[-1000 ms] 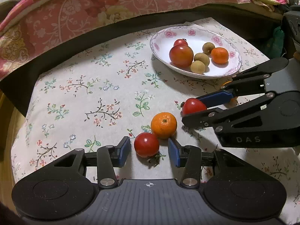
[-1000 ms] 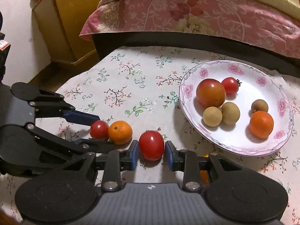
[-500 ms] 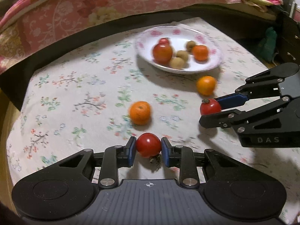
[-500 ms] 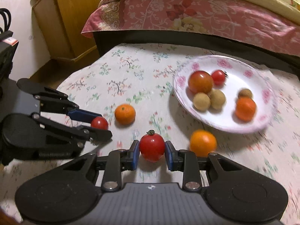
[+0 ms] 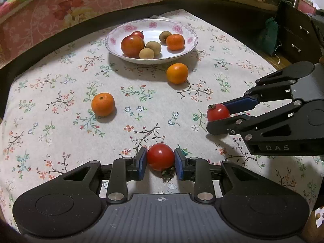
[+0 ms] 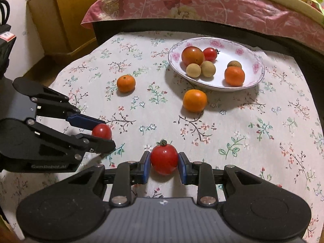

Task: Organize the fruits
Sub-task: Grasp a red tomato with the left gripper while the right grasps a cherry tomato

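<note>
Two tools: each one is closed on a red tomato, held over the worktop.
Left tool (image 5: pixel 160 160): its blue pads press both sides of a cherry tomato (image 5: pixel 160 157).
Right tool (image 6: pixel 164 162): clamped on a second tomato (image 6: pixel 164 159), stem up.
Plate (image 6: pixel 256 77): white with pink flowers, at the far side of the floral cloth (image 6: pixel 263 131).
In the plate: a large tomato (image 6: pixel 192 56), a small tomato (image 6: pixel 210 54), three brown longans (image 6: pixel 193 70), one orange mandarin (image 6: pixel 234 76).
Outside the plate: one mandarin (image 6: pixel 194 100) just beside its rim, another mandarin (image 6: pixel 126 83) well apart to the left.
Behind the worktop: a bed (image 6: pixel 202 6) with pink floral bedding.
</note>
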Motion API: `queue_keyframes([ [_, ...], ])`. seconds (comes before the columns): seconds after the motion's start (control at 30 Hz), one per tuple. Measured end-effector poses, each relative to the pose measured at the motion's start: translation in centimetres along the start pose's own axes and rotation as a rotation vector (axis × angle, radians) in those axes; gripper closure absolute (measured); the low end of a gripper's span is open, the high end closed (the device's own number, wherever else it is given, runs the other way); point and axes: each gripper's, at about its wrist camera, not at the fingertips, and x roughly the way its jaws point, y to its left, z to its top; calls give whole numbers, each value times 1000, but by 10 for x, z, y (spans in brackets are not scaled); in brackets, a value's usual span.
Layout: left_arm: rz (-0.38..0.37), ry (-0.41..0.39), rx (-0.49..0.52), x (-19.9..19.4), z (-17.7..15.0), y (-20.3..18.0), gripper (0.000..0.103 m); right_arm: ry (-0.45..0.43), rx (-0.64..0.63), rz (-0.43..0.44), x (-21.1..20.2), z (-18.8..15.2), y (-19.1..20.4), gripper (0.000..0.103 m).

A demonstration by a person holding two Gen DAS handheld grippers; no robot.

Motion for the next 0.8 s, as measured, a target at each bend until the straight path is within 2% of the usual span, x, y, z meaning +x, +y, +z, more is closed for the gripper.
queue_keyframes([
  [0.07, -2, -3, 11, 0, -1, 0, 65, -4, -1, 3, 1, -1, -1, 74],
  [0.13, -10, -2, 16, 0, -2, -1, 56, 5, 8, 14, 3, -2, -2, 74],
  [0.37, 5, 1, 39, 0, -3, -5, 46, 4, 14, 24, 3, -4, -3, 72],
  [0.53, 24, -1, 14, -3, -5, -1, 45, -15, 12, 28, 0, -1, -3, 71],
  [0.67, 24, -7, 21, -3, -5, -3, 46, -14, -2, 24, 4, 2, -1, 66],
  [0.8, 21, -11, 17, -3, -6, -3, 52, -7, -9, 27, 6, 1, 0, 66],
])
